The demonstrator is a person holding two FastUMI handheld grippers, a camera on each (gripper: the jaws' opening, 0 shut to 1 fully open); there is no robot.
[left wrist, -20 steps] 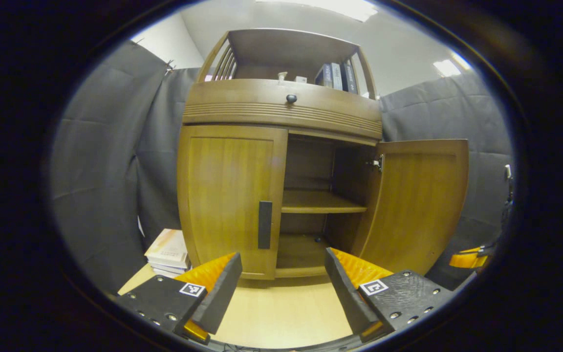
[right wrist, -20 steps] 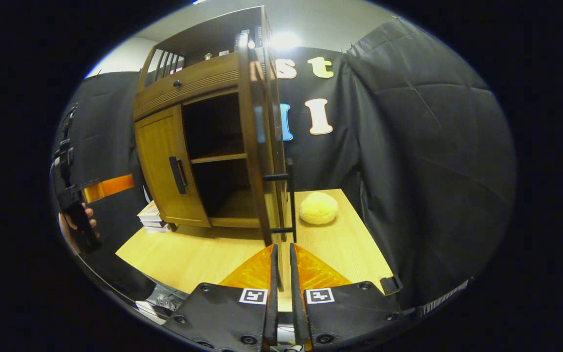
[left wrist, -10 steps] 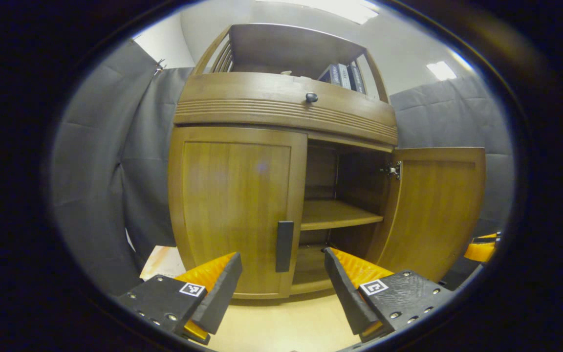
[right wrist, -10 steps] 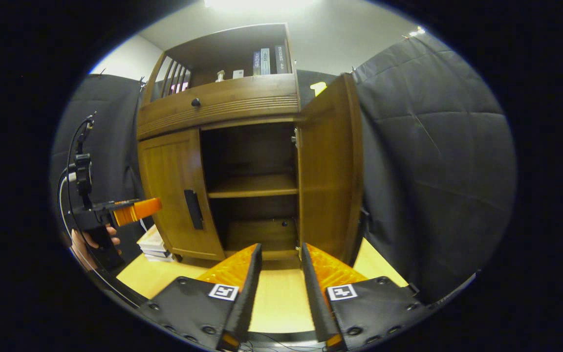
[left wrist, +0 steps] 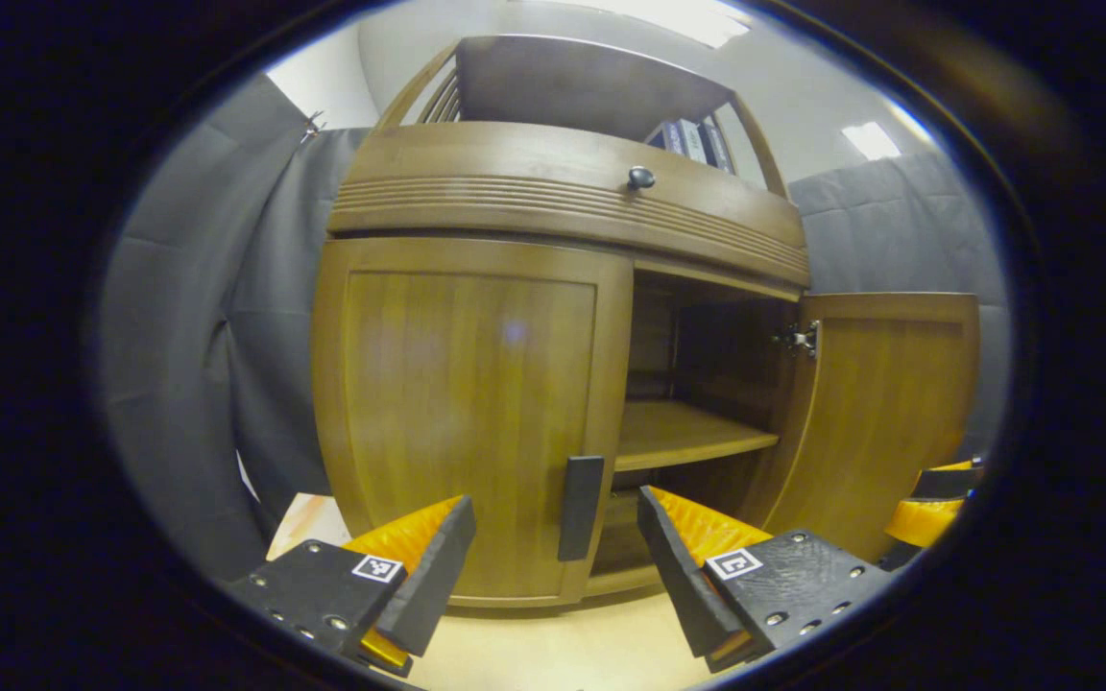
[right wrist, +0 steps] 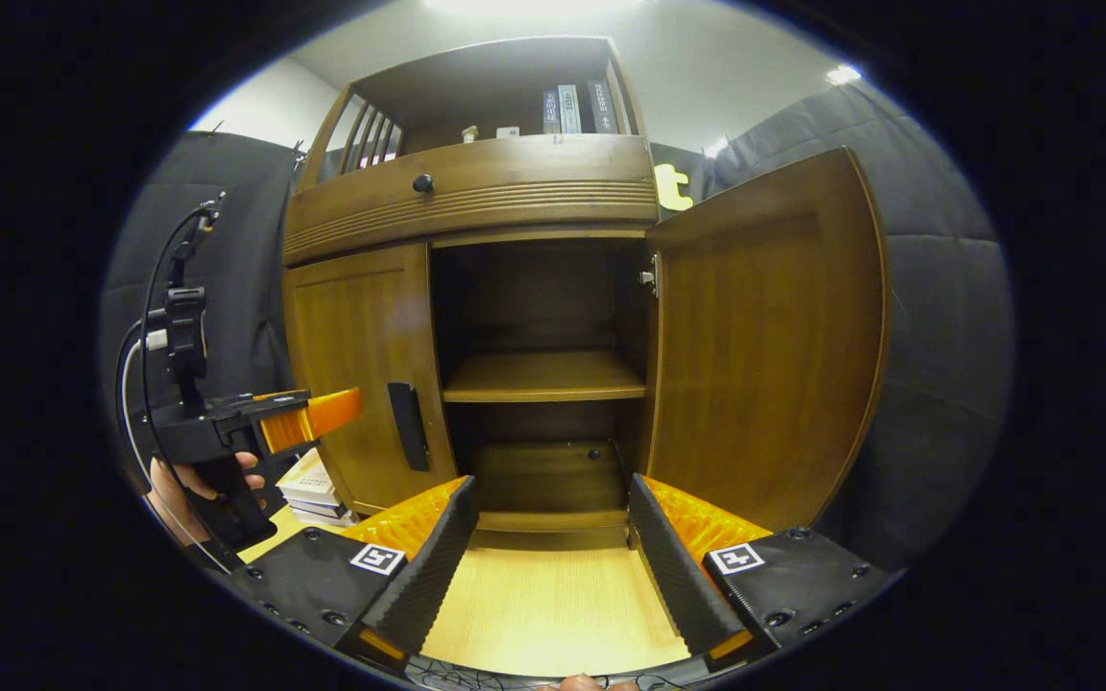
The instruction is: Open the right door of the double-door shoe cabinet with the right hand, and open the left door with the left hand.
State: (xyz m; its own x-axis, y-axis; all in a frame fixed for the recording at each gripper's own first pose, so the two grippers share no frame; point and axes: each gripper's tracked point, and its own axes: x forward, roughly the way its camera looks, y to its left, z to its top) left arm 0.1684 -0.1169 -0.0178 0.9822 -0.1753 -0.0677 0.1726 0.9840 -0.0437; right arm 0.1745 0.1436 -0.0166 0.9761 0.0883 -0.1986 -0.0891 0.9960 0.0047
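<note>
The double-door shoe cabinet (right wrist: 476, 202) is seen standing on the worktop (right wrist: 553, 605), with its right door (right wrist: 764, 336) swung wide open and its left door (left wrist: 467, 422) closed. The left tool (left wrist: 553, 561) is held with fingers spread apart and empty, just in front of the left door's black handle (left wrist: 580, 507). The right tool (right wrist: 548, 566) is likewise held open and empty before the bared shelf (right wrist: 543, 376).
</note>
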